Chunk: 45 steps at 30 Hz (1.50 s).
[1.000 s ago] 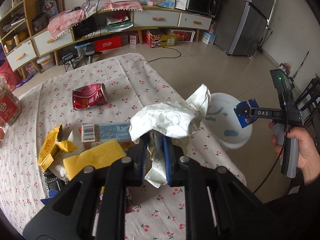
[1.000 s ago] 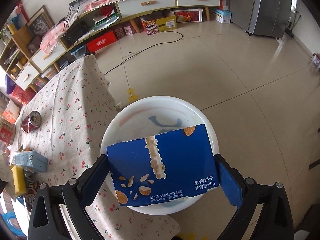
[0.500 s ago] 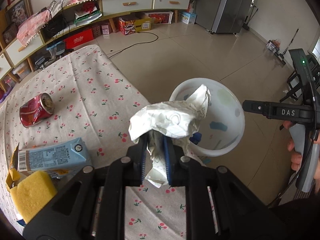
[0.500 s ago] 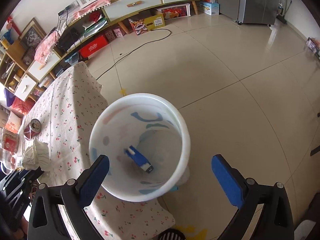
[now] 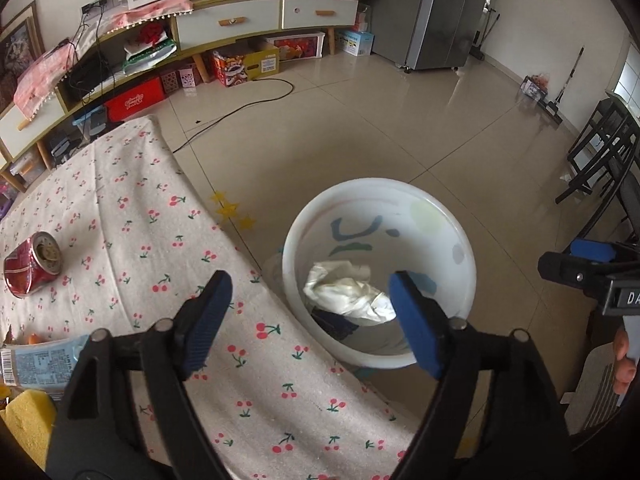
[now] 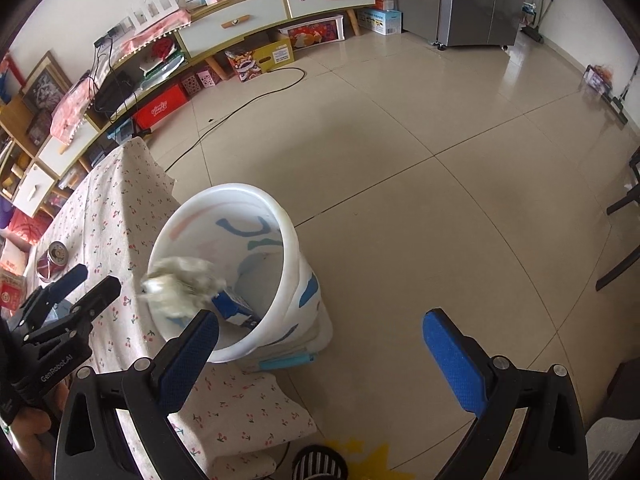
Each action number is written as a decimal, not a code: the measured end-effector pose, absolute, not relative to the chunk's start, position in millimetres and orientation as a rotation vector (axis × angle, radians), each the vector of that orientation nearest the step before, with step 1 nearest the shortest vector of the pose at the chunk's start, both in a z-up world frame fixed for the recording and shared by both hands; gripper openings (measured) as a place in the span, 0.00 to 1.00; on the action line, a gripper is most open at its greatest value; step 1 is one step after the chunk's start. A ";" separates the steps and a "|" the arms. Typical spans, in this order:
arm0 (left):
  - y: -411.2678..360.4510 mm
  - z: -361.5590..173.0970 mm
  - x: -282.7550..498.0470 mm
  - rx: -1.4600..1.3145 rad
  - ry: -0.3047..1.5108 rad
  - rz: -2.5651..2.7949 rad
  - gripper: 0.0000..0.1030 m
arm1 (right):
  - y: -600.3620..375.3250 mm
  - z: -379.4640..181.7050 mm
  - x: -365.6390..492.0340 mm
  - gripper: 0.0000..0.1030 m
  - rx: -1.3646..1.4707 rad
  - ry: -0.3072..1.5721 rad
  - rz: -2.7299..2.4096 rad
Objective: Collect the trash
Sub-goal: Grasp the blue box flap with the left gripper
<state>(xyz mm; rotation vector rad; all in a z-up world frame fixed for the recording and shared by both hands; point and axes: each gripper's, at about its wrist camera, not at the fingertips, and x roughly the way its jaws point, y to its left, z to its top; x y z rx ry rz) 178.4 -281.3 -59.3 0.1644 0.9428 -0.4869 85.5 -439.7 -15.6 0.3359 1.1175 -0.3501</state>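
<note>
Two discards in white bin

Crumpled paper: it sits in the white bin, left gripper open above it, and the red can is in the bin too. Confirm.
Wrong about the can. In the left wrist view the red can lies on the tablecloth. The crumpled paper is in the white bin, below the open left gripper.

Mouth of the white bin unobstructed from above; crumpled paper and a blue box lie inside, room remaining beside them; bin stands against the desk edge; tiled floor beyond it clear; crushed red can, carton and yellow sponge occupy the desk's left, its near cloth open.
</note>
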 end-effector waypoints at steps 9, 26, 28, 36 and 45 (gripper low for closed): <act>-223.9 -40.1 158.7 0.176 0.975 -0.402 0.95 | -408.9 0.0 83.3 1.00 0.348 1.089 -0.318; -36.1 -25.6 109.6 0.138 0.983 -0.162 0.97 | -298.0 9.7 97.9 1.00 0.254 1.085 -0.189; -10.3 -35.7 106.1 0.116 0.995 -0.148 0.97 | -283.1 9.3 101.9 1.00 0.231 1.088 -0.175; 43.1 -71.3 103.5 0.003 1.144 -0.199 0.97 | -230.4 0.3 122.0 1.00 0.148 1.119 -0.121; 48.5 -111.2 107.9 -0.077 1.210 -0.307 0.73 | -185.1 -8.3 137.1 1.00 0.095 1.142 -0.058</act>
